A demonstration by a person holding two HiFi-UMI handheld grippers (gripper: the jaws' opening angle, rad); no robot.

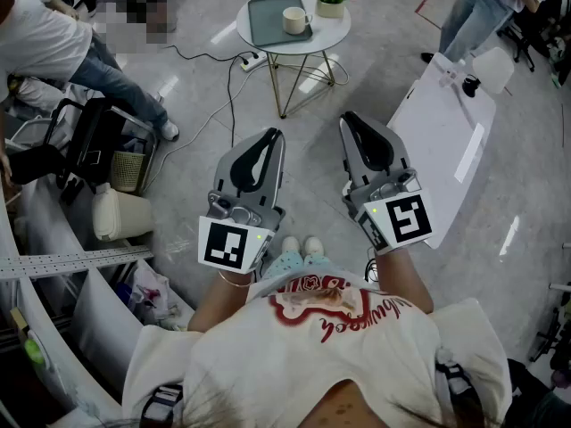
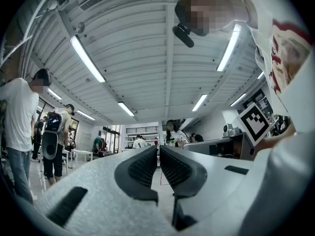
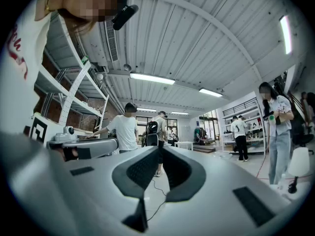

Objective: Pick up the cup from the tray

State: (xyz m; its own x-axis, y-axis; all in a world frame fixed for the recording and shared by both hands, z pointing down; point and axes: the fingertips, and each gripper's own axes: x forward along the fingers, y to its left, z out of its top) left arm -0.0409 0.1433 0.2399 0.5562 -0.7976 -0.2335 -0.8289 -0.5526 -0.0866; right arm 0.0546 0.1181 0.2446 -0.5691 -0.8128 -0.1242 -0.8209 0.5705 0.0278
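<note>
One cream ceramic cup (image 1: 294,20) stands upright on one grey-green square tray (image 1: 263,16), near the tray's right edge. Its long axis is vertical and its mouth points up. The side of its handle is too small to tell. The tray lies on one small round white bench (image 1: 328,34) with thin golden wire legs. On the same bench, just beside the tray, is one small flower pot (image 1: 331,7) with red and pink flowers.

There are two grippers, both well apart from the bench and low before the person's body. They are side by side and point forward toward the bench. The left gripper (image 1: 275,135) (image 2: 158,149) has its jaws pressed together, with only a hair of gap at the tips and nothing between them. The right gripper (image 1: 348,119) (image 3: 161,149) has its jaws also pressed together and empty. Each carries one marker cube (image 1: 234,243) close to the person's wrist.
</note>
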